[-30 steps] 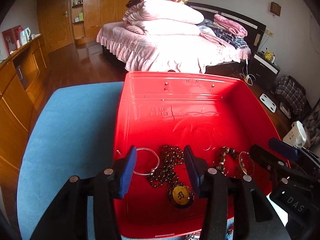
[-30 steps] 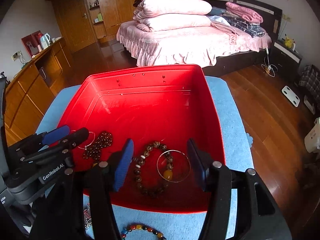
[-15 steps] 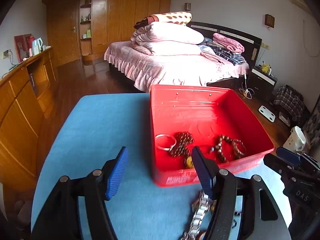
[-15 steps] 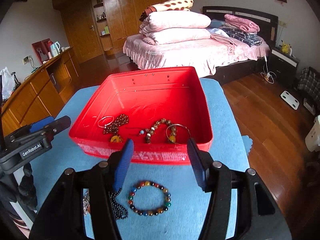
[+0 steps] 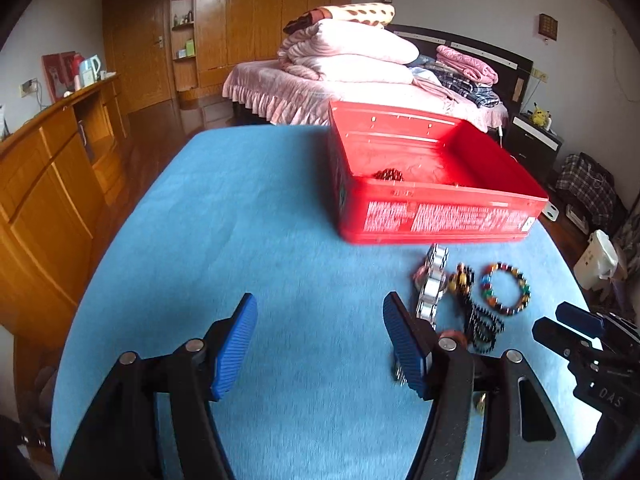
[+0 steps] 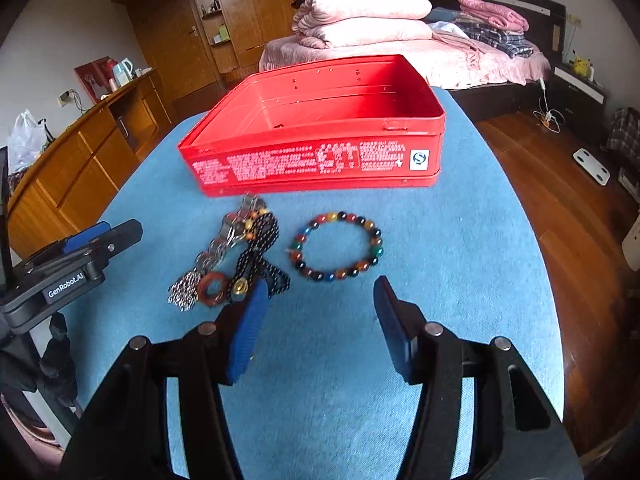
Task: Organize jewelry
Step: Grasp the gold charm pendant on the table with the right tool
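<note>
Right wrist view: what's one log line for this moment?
left tongs open | right tongs open, empty | beaded bracelet on blue cloth | red tin behind

- Left gripper point(image 6: 100, 240), body label plate, right wrist view: white text "GenRobot.AI".
- Right gripper point(image 5: 576, 326), body, left wrist view: white letters "DAS"; remainder cut off.
- Red tin box point(image 6: 320, 160), front wall: dense white printed text blocks, too small and blurred to read.
- Same wall, right end: white square sticker with round blue logo, resembling "S".
</note>
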`<act>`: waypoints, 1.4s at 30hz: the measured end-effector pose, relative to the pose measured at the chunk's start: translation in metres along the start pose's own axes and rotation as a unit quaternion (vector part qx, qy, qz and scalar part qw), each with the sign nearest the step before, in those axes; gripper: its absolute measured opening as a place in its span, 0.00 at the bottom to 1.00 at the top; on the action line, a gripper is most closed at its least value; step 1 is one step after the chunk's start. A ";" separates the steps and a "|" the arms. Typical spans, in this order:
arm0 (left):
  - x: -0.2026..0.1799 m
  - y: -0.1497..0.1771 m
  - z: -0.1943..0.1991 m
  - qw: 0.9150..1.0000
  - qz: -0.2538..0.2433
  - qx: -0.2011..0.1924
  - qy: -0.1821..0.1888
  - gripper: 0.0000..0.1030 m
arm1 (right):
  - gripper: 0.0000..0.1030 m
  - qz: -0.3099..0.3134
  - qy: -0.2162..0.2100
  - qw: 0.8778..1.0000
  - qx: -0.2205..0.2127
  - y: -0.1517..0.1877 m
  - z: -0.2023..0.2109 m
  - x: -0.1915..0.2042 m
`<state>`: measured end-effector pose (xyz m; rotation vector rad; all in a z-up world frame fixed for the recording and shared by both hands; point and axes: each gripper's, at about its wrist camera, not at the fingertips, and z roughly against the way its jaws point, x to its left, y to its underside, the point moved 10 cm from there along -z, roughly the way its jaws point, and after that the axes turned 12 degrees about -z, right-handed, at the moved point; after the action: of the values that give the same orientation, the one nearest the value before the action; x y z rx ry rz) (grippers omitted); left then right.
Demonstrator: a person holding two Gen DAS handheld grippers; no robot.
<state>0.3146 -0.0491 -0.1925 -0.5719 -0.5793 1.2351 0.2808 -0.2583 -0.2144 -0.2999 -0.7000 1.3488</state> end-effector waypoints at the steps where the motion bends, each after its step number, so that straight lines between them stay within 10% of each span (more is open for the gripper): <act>1: -0.001 0.005 0.001 1.000 -0.001 0.003 0.001 0.63 | 0.52 0.001 -0.001 1.000 0.003 0.007 0.001 0.002; 15: -0.002 0.058 0.013 1.000 -0.004 0.022 -0.004 0.69 | 0.48 0.030 -0.024 0.998 0.043 0.062 0.002 0.039; 30: 0.002 0.064 0.017 1.000 0.002 0.025 0.002 0.69 | 0.24 0.068 0.025 0.997 0.022 0.061 -0.012 0.053; 42: -0.028 0.052 0.005 0.998 -0.014 0.030 0.046 0.69 | 0.23 0.034 0.031 0.999 0.014 0.048 0.000 0.020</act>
<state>0.2691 -0.0641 -0.2270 -0.5653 -0.4705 1.1894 0.2444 -0.2281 -0.2367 -0.3445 -0.6242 1.4070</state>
